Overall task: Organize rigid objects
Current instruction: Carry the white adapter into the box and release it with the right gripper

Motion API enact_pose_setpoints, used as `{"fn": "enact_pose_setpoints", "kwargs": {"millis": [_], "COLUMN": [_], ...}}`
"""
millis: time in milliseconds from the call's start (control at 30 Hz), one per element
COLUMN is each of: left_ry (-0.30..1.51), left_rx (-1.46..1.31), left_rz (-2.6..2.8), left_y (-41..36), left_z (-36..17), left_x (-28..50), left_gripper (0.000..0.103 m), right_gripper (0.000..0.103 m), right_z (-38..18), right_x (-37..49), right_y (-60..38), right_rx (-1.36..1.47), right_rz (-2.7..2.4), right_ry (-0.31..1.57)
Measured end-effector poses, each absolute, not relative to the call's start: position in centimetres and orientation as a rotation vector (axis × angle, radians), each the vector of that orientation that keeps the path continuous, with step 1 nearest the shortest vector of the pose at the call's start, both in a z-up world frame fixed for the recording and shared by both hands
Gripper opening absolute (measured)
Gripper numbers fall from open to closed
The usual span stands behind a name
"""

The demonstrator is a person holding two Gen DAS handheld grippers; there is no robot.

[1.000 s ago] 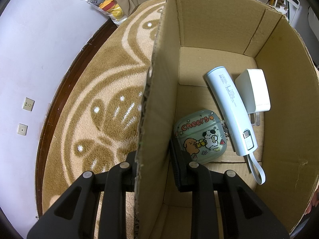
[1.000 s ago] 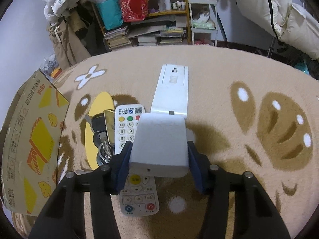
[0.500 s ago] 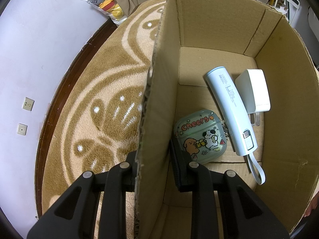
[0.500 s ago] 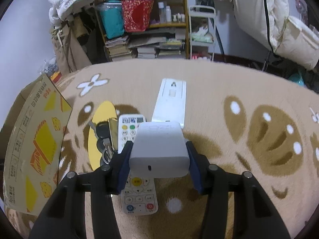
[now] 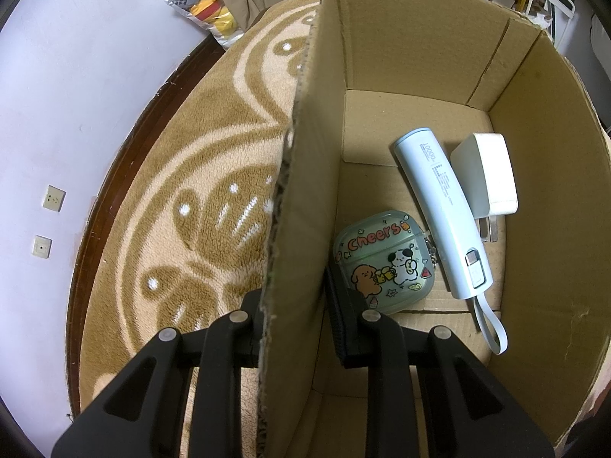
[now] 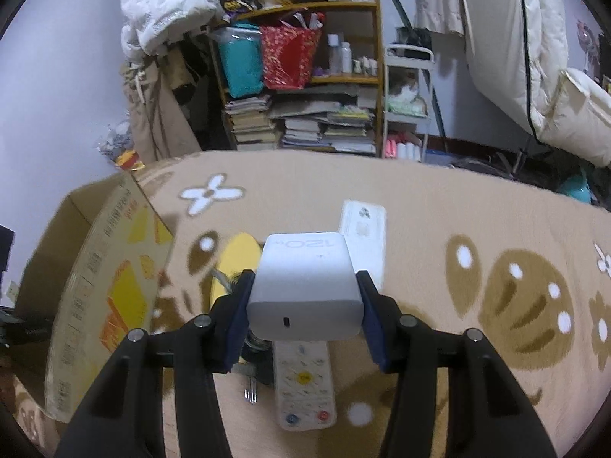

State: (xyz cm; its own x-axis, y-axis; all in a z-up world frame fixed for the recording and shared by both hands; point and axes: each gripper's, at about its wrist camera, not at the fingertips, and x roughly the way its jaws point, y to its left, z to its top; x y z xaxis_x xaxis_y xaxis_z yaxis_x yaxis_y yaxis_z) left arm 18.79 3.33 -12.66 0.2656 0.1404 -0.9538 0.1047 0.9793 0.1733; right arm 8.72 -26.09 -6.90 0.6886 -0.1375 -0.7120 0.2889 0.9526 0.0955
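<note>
My left gripper (image 5: 296, 316) is shut on the left wall of the cardboard box (image 5: 305, 175), one finger outside and one inside. On the box floor lie a green cartoon earbud case (image 5: 382, 259), a pale blue power bank (image 5: 443, 210) and a white plug adapter (image 5: 487, 175). In the right wrist view my right gripper (image 6: 305, 305) is shut on a white charger block (image 6: 305, 286) marked 120W, held above the rug. Below it lie a white remote (image 6: 305, 389), a bunch of keys (image 6: 236, 282) on a yellow disc (image 6: 238, 255), and a flat white box (image 6: 362, 236).
The cardboard box (image 6: 103, 290) with yellow print stands at the left of the right wrist view. A patterned tan rug (image 6: 477, 267) covers the floor. Cluttered shelves (image 6: 305, 76) and a white rack (image 6: 408, 107) stand behind. A bag of toys (image 5: 202, 4) lies by the wall.
My right gripper has lifted the white charger block up off the rug, and the view has tilted toward the shelves. The left gripper has not moved.
</note>
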Motion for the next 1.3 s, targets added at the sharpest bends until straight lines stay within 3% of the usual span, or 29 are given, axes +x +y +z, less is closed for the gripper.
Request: {"fn": "enact_pose_setpoints", "kwargs": {"millis": [700,1300], "left_ry": [1.307,1.308], "left_rx": [0.211,0.208], "left_rz": [0.023,0.022], "left_y": [3.4,3.4], "left_z": [-12.7,-12.7], "left_x": [18.8,18.9], "left_gripper": [0.023,0.023], "right_gripper": [0.055,0.056], "right_z": [-1.6,-4.3], "right_x": [14.5,16.3], "right_y": [-15.9,-11.8], "right_rx": [0.188,0.16], "right_rz": [0.049,0.126], "right_ry": [0.649,0.697]}}
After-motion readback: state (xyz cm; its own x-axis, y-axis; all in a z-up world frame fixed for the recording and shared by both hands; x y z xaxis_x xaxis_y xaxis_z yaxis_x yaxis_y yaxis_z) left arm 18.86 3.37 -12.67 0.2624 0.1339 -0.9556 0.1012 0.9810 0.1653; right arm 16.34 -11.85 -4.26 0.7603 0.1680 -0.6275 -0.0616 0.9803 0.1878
